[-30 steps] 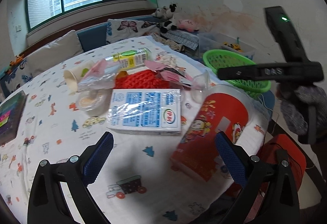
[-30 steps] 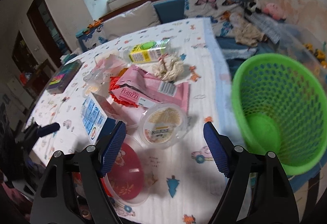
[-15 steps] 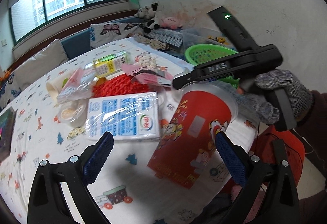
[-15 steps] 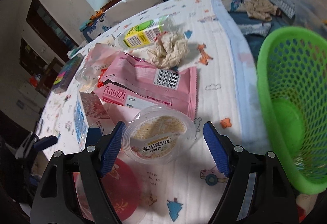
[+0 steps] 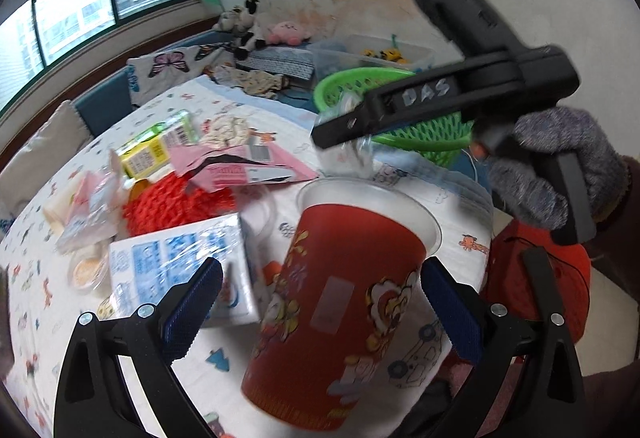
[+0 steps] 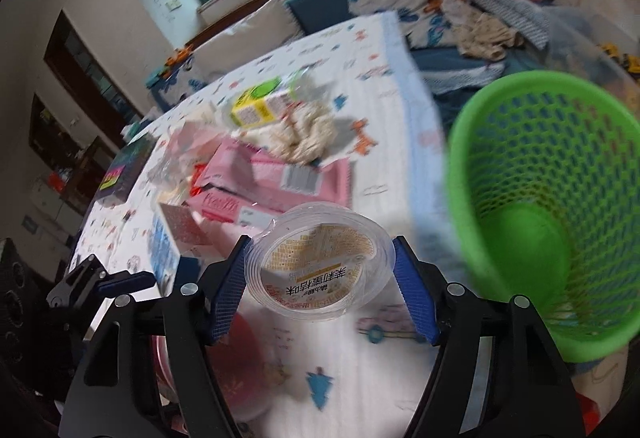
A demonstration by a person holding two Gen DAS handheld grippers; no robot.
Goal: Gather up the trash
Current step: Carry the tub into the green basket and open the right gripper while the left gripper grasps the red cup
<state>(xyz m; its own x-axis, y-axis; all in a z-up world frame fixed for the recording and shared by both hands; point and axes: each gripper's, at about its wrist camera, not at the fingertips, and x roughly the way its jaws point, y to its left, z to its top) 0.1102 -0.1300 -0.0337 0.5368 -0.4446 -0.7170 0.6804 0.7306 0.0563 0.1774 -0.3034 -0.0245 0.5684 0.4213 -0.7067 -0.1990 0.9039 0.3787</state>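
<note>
My right gripper [image 6: 318, 278] is closing its jaws on a clear plastic pudding cup [image 6: 320, 266]; both blue pads touch its rim, just above the patterned tablecloth [image 6: 384, 110]. A green mesh basket [image 6: 552, 198] stands off the table edge to its right. In the left wrist view, my left gripper [image 5: 320, 310] is open, with a tall red paper cup [image 5: 340, 298] between its fingers, neither pad touching it. Beyond the red cup a gloved hand [image 5: 560, 166] holds the right gripper over the clear cup [image 5: 352, 154], in front of the basket [image 5: 420, 134].
More litter lies on the table: a pink wrapper [image 6: 276, 178], a crumpled tissue [image 6: 308, 130], a yellow-green drink carton [image 6: 256, 106], a blue-and-white box [image 5: 180, 270] and a red knitted mat [image 5: 172, 202]. A red stool [image 5: 536, 278] stands below the table edge.
My right gripper moved forward around the clear cup and narrowed onto it. My left gripper slid right, so the red cup now sits between its fingers.
</note>
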